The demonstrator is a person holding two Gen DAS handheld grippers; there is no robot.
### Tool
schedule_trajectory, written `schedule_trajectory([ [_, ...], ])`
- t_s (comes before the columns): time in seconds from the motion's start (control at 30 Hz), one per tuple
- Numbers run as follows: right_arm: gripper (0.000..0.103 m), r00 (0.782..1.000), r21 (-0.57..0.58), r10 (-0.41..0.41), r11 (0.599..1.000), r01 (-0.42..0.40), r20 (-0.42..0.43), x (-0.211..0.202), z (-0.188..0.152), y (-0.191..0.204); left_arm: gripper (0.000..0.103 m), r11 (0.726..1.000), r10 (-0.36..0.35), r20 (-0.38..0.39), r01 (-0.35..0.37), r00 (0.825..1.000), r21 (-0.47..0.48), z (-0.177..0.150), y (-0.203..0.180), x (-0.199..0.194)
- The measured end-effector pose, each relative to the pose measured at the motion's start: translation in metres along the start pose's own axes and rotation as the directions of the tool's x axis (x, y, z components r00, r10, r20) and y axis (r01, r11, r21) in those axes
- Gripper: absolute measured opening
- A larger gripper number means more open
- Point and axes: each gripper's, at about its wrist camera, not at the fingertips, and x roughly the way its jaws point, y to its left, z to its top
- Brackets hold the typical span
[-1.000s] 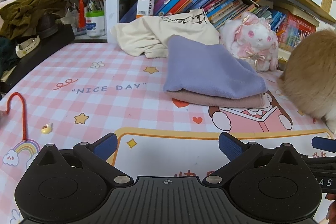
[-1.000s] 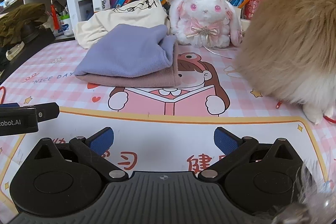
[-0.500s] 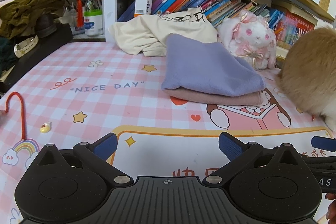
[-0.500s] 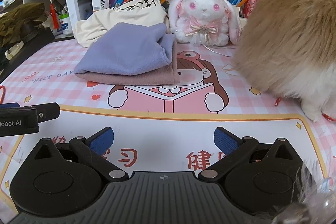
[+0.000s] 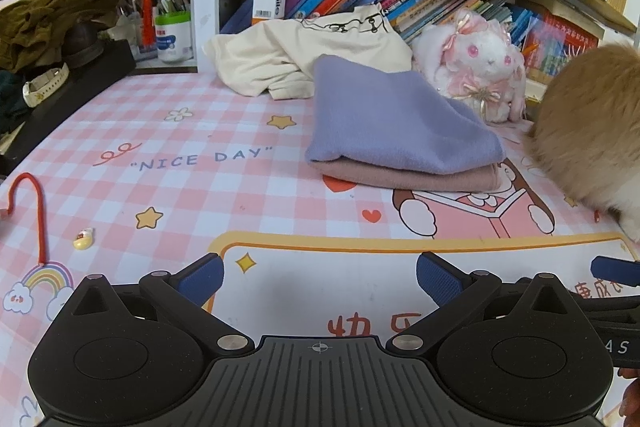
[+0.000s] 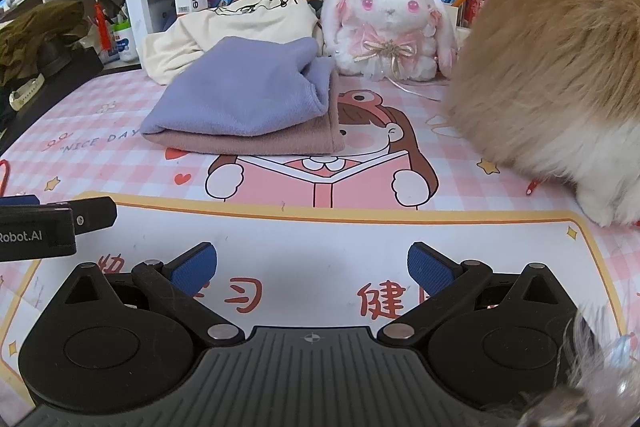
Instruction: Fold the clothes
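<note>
A folded lavender garment (image 5: 394, 119) lies on top of a folded dusty-pink one (image 5: 408, 179) on the pink checked mat; both also show in the right wrist view, lavender (image 6: 240, 95) over pink (image 6: 256, 143). A crumpled cream garment (image 5: 304, 57) lies behind them against the bookshelf, also in the right wrist view (image 6: 236, 27). My left gripper (image 5: 319, 281) is open and empty, low over the mat's front. My right gripper (image 6: 312, 267) is open and empty, beside the left one, well short of the stack.
A furry tan animal (image 6: 560, 75) sits at the right on the mat, also in the left wrist view (image 5: 592, 131). A white plush rabbit (image 6: 386, 27) stands behind the stack. A red cord (image 5: 28, 203) and a small charm (image 5: 84, 239) lie at the left. Bookshelves line the back.
Both grippers have stayed open and empty, drifting only slightly; the furry animal has shifted a little. The clothes have not moved.
</note>
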Motion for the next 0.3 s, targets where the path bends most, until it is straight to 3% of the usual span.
schedule_trajectory([
  [0.3,0.103,1.0,0.007,-0.005,1.0,0.005,-0.012,0.0036,-0.0002,-0.0003,0.103,1.0,-0.008,0.012,0.008,1.0,-0.008,0.0012,0.001,0.0],
])
